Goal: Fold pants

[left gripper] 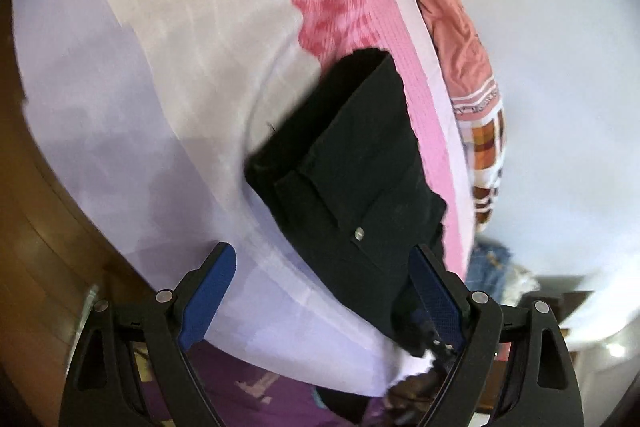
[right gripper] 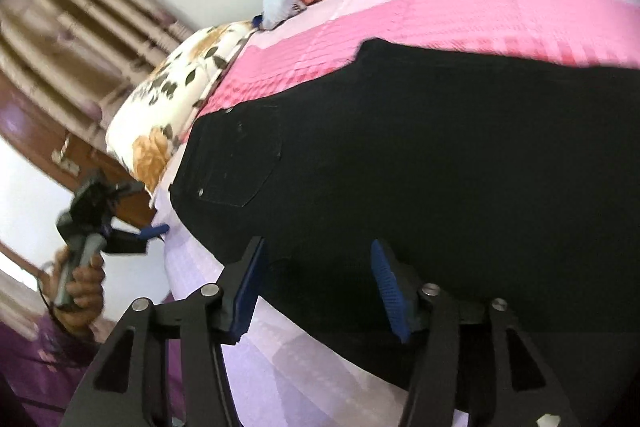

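Black pants point(left gripper: 352, 179) lie folded on a pink and lilac bedspread point(left gripper: 160, 107); a rivet and a pocket edge show. My left gripper point(left gripper: 320, 291) is open, hovering just above the near end of the pants, holding nothing. In the right wrist view the pants point(right gripper: 440, 155) fill the middle, back pocket to the left. My right gripper point(right gripper: 316, 287) is open over the pants' near edge, empty. The left gripper point(right gripper: 154, 231) shows at the left, held in a hand beside the bed's edge.
A floral pillow point(right gripper: 172, 107) lies at the bed's head. Orange, checked and pale blue clothes point(left gripper: 464, 39) are heaped along the bed's far side. Wooden furniture point(right gripper: 80, 155) stands beyond the bed. Denim point(left gripper: 488, 267) lies off the bed's corner.
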The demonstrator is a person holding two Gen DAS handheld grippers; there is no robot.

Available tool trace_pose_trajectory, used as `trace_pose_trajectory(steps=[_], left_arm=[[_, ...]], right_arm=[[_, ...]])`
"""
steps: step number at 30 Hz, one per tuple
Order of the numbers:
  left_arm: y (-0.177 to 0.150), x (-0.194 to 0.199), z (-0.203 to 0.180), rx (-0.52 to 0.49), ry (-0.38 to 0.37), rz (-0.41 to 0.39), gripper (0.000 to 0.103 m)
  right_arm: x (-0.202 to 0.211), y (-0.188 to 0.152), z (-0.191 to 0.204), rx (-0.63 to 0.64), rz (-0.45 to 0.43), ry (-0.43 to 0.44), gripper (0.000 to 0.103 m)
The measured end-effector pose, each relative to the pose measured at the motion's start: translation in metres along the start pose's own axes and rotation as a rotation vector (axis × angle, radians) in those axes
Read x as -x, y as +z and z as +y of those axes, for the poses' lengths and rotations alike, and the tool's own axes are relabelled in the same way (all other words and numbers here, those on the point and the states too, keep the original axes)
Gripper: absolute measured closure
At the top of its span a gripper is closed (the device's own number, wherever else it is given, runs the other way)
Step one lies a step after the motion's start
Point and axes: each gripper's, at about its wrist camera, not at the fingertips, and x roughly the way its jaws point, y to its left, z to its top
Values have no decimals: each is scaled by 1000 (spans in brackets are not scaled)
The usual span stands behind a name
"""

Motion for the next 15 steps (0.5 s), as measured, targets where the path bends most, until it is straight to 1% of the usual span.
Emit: trace_pose_trajectory(steps=[2,4,6,8,15], left_arm=[[0,-9,0,17,-45,35,15],[2,-18,-1,27,-73,56,15],[6,-27,-4,17,-73,67,15],[11,-30,-2,28,-60,46,15],[22,-43,20,102,-132,20,15]], right_arm=[[2,0,-3,-20,-8,13,51],[2,0,-2,-21,-9,10,51],[2,-2,-2,-25,-12,10,51],[2,-2,-3,-33,-14,17,49],[2,-1,-8,-77,-19,51,43]])
